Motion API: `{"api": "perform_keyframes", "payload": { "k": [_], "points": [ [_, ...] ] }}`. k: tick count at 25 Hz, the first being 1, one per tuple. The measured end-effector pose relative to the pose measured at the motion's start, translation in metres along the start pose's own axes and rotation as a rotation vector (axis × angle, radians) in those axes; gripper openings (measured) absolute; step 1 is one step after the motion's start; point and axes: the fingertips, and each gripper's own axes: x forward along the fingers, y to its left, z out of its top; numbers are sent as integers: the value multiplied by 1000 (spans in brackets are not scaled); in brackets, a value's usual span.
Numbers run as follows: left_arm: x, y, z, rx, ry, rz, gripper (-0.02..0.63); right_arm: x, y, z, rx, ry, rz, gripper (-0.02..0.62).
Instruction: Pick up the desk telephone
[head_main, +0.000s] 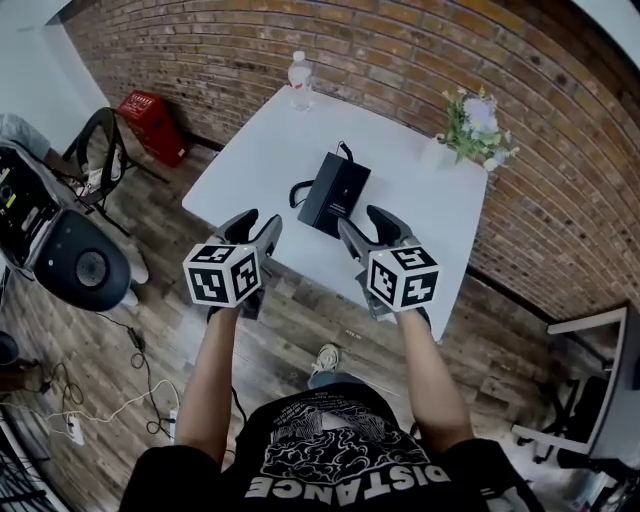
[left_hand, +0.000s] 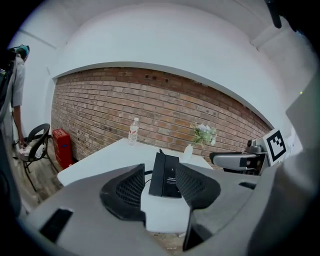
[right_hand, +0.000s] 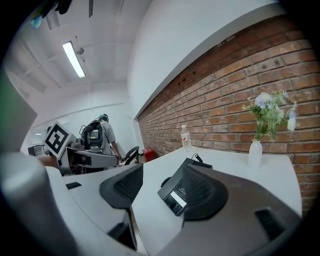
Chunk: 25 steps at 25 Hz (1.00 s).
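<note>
Reaching looks to be the step in hand. The desk telephone (head_main: 334, 192) lies flat near the middle of the white bench (head_main: 250, 160), untouched. It is a black slab whose long axis climbs steeply from lower left to upper right in the head view, with its cabled end pointing up the frame toward the brick wall and its other end toward the person. A curl of cord (head_main: 297, 192) sits against its left side. Just below it in the frame, over the near edge of the bench, the left tongs (head_main: 256, 226) and the right tongs (head_main: 368, 228) hang side by side. Each has its jaws apart with nothing between the pads; both gripper views show the telephone through the gap, some way ahead. The next move, I'd judge, calls for going forward and down until the tongs flank the two long sides, then closing. A water bottle (head_main: 300, 80) stands at the far edge, and a vase of flowers (head_main: 470, 125) is at upper right.
</note>
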Motion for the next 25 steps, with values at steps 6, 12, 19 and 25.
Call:
{"api": "perform_keyframes", "payload": {
  "k": [6, 12, 19, 25],
  "points": [
    [46, 3, 8, 16, 43, -40, 173, 26, -30, 2, 29, 14, -4, 230],
    [80, 4, -2, -6, 108, -100, 173, 42, -50, -11, 83, 50, -9, 241],
    [120, 7, -19, -47, 198, -204, 196, 59, -66, -29, 149, 88, -25, 252],
    [164, 15, -36, -103, 309, -341, 219, 85, -79, -50, 218, 138, -59, 262]
  ]
}}
